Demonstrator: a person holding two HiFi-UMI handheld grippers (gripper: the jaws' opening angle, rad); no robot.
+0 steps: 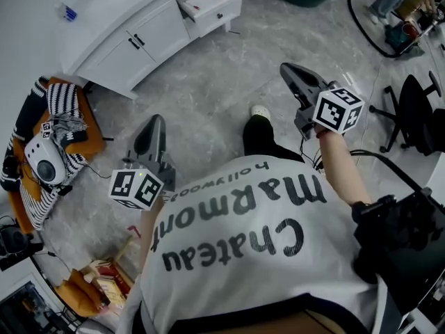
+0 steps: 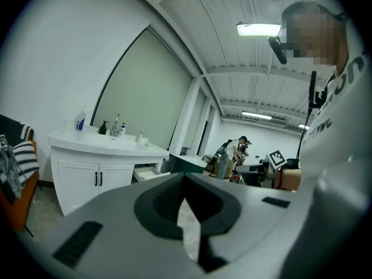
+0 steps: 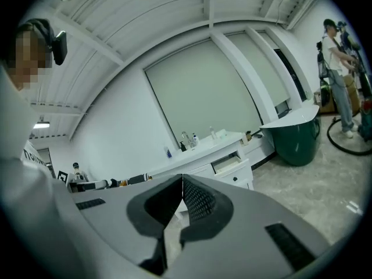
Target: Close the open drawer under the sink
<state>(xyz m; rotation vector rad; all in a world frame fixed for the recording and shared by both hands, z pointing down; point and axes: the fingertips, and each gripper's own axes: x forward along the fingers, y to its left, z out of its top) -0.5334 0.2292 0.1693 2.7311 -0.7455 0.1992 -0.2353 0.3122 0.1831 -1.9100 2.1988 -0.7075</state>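
Note:
The white sink cabinet [image 1: 132, 30] stands at the far upper left of the head view, and its upper drawer [image 1: 208, 2] is pulled out at the right end. Both grippers hang in mid-air over the grey floor, well short of it. My left gripper [image 1: 157, 120] is shut and holds nothing; its view shows the open drawer [image 2: 149, 172] beyond the closed tips [image 2: 185, 178]. My right gripper [image 1: 286, 69] is also shut and holds nothing. In the right gripper view, the drawer [image 3: 230, 164] shows under the counter past the meeting tips [image 3: 182, 178].
An orange chair [image 1: 83, 127] with striped cloth and a white device [image 1: 43, 160] stands at the left. Black office chairs [image 1: 414, 113] and cables are at the right. A dark green bin [image 3: 299, 138] stands right of the cabinet. People stand in the background [image 2: 232, 156].

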